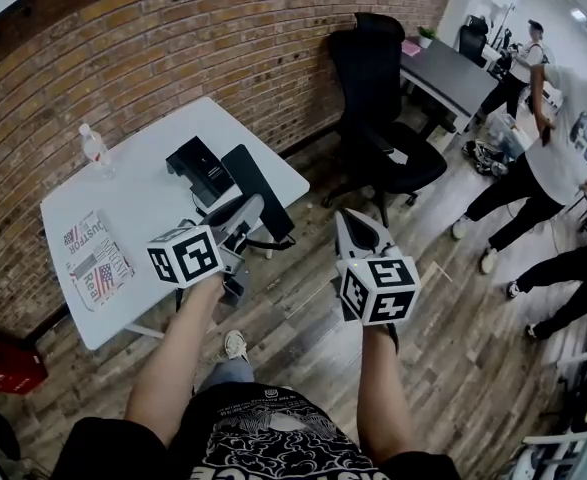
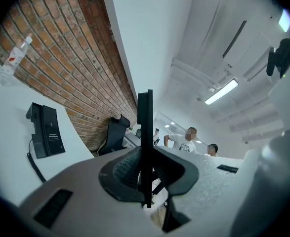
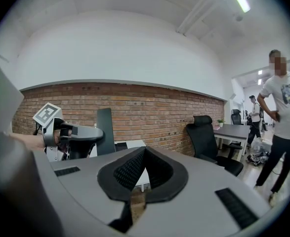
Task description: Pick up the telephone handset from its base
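Head view: flat, black, oblong handset [image 1: 260, 194]

The person wears a black top [image 1: 263, 446] with a white swirling print, bluish jeans [image 1: 228, 373] and a pale sneaker [image 1: 235, 345]. The left gripper [image 1: 253, 208] and the right gripper [image 1: 348, 220] have smooth light-grey shells, and each bears a white cube [image 1: 185, 256] with black square markers. Their jaws end in black ribbed pads [image 3: 130, 171] shaped into a V-notch, with dark rectangular slots [image 3: 236, 207] set into the grey.
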Demonstrator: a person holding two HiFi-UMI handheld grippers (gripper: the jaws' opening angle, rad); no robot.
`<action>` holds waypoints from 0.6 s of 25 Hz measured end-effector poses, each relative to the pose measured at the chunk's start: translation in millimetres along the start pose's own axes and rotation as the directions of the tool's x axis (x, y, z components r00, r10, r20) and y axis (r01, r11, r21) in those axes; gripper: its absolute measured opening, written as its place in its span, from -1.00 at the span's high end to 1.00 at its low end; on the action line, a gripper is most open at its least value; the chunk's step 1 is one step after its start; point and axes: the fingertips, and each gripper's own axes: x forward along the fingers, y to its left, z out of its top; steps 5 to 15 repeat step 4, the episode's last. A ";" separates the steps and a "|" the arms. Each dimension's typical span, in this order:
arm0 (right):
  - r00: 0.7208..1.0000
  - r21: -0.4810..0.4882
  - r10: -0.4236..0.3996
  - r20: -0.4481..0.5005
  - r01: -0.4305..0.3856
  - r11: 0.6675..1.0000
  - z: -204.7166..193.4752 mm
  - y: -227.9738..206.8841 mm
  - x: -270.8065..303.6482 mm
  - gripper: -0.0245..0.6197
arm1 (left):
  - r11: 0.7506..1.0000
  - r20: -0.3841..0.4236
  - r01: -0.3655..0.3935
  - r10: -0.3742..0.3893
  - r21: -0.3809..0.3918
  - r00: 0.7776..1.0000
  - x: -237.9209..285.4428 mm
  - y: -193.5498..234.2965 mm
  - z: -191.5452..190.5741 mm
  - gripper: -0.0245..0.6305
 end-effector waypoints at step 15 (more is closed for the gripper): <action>1.000 -0.001 0.000 0.000 0.000 1.000 -1.0 1.3 1.2 0.93 | 1.000 -0.002 -0.001 0.001 -0.001 1.000 -0.3 2.7 -1.0 0.70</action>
